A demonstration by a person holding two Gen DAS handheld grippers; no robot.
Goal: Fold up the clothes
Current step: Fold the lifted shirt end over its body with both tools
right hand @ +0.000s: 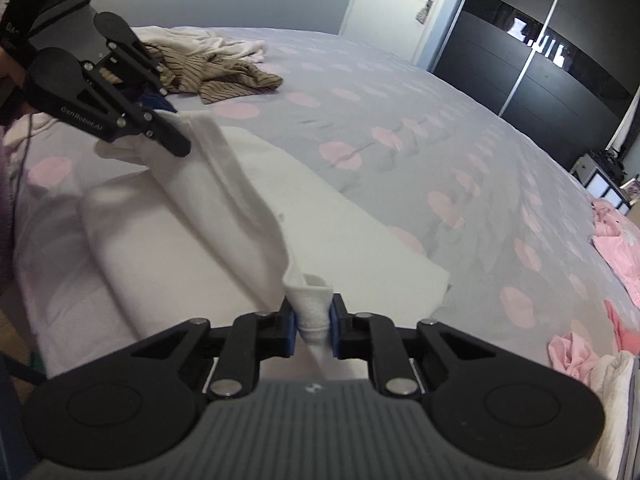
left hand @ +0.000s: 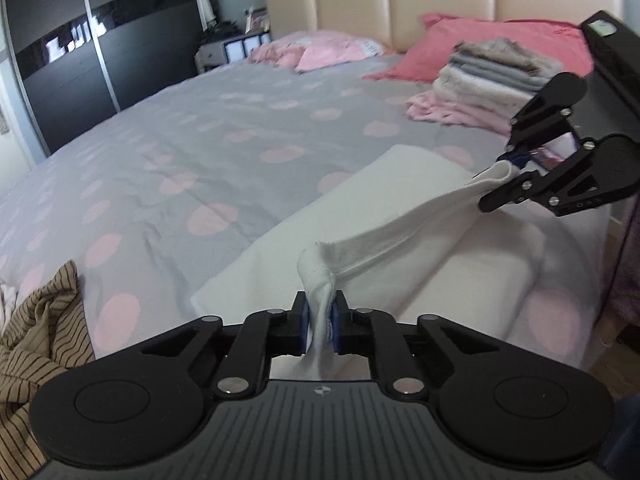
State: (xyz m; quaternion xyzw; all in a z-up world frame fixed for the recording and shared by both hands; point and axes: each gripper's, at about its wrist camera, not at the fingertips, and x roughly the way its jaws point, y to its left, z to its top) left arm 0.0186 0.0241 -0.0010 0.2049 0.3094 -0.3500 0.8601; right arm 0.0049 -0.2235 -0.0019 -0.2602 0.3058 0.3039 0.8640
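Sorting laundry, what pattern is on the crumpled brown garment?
Thin dark stripes on the tan-brown garment; clearest in the right wrist view.

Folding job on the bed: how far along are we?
Done: a folded stack sits by the red pillow. In hand: left gripper and right gripper each clamp an edge of the white garment, lifted mid-fold. Left: the striped garment and crumpled pink clothes.
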